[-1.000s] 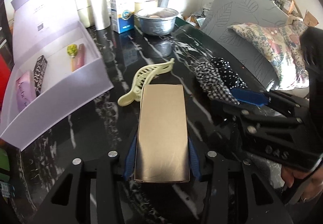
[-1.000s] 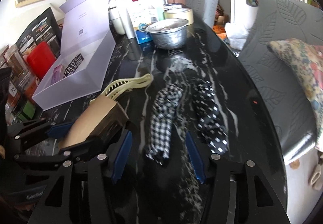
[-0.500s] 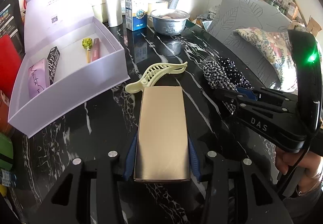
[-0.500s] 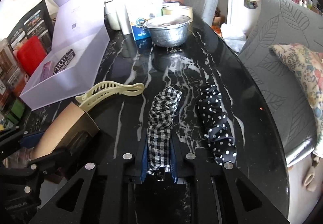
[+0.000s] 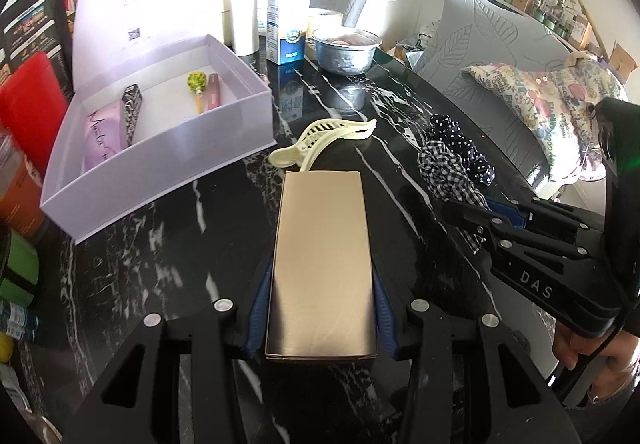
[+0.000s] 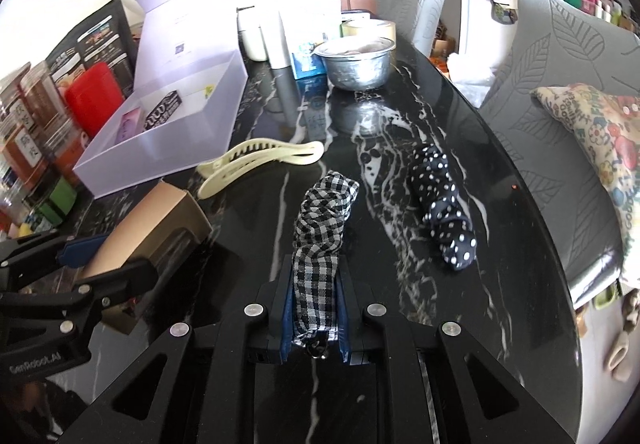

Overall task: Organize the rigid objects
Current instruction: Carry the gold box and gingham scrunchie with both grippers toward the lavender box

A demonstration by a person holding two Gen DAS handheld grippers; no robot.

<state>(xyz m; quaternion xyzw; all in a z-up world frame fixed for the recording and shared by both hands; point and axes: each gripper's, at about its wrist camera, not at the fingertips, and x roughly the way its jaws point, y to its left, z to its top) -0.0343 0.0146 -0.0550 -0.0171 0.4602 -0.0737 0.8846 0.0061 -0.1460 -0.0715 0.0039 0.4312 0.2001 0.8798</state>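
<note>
Left wrist view, item 1: gold box [image 5: 322,264], long rectangular carton, clamped at its near end between the jaws of the left gripper [image 5: 320,308]; blue pads press both long sides. Long axis runs straight ahead along the fingers, far end pointing toward the cream hair clip [image 5: 324,140]. It sits low over the black marble desk [image 5: 160,264]; contact with the desk cannot be told.

Item 2: lavender gift box [image 5: 160,164], open, lid raised behind, left of and ahead of the carton; already holds a purple packet, a patterned black box, a green-headed pick and a pink tube.

Right wrist view, item 3: checked scrunchie [image 6: 320,240], pinched at its near end by the closed jaws of the right gripper [image 6: 314,314]; length points forward, free end resting on the desk. Dotted scrunchie [image 6: 444,208] lies just right, roughly parallel.

Handling note (judgement): step in hand appears to be carrying the carton to the gift box. Lift enough to pass the near wall, swing left, align the long axis with the free floor beside the contents, lower flat, then release.
</note>
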